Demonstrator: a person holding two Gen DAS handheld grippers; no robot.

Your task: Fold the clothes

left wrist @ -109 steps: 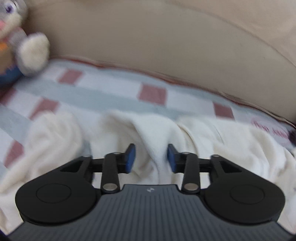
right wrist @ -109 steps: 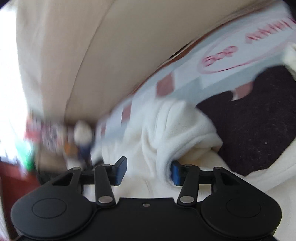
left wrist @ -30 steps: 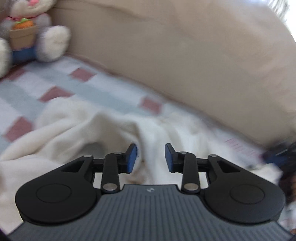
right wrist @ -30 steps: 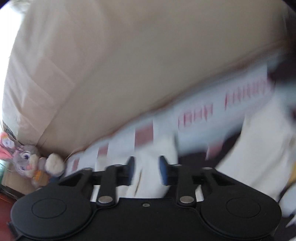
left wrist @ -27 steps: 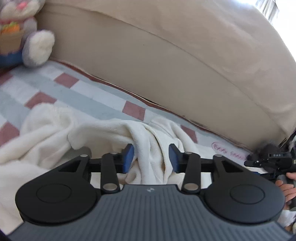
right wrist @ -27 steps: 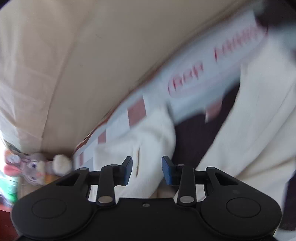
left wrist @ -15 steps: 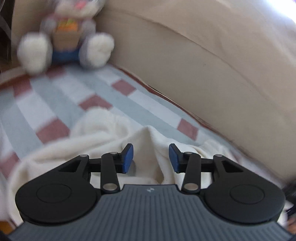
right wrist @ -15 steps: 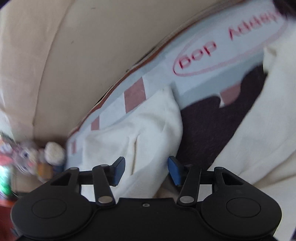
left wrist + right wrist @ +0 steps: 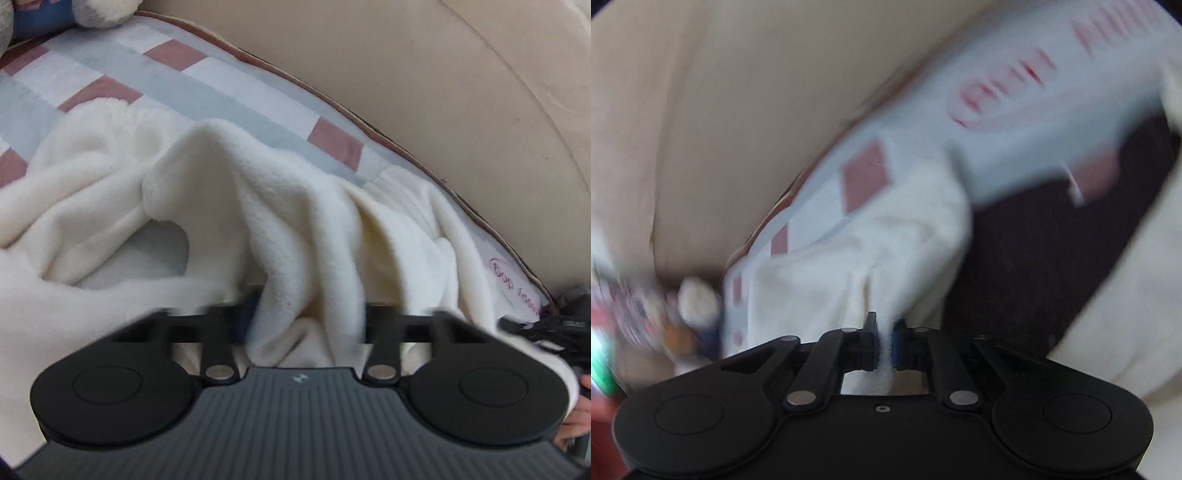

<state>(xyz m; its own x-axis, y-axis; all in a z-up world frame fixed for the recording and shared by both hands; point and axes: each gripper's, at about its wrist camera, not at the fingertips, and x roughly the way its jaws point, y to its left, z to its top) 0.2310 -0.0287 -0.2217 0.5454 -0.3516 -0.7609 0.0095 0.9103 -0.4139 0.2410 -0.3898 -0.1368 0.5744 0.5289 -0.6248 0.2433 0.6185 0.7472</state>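
A cream fleece garment [image 9: 280, 206] lies crumpled on a checked blanket [image 9: 155, 81] on a sofa. In the left wrist view my left gripper [image 9: 306, 314] is open with a thick fold of the fleece between its wide-apart fingers, which are blurred and partly hidden by the cloth. In the right wrist view my right gripper [image 9: 884, 341] is shut on an edge of the cream garment [image 9: 886, 236], the blue pads pinching the fabric. A dark garment [image 9: 1052, 236] lies to its right.
The beige sofa backrest [image 9: 424, 81] rises behind the blanket. A plush toy [image 9: 55, 14] sits at the far left corner, blurred in the right wrist view [image 9: 657, 314]. A printed logo [image 9: 1001, 88] marks the blanket. A hand with the other gripper [image 9: 569, 328] shows at right.
My right gripper has closed on the cream garment's edge. My left gripper has moved down into the fleece, so a fold now sits between its open fingers.
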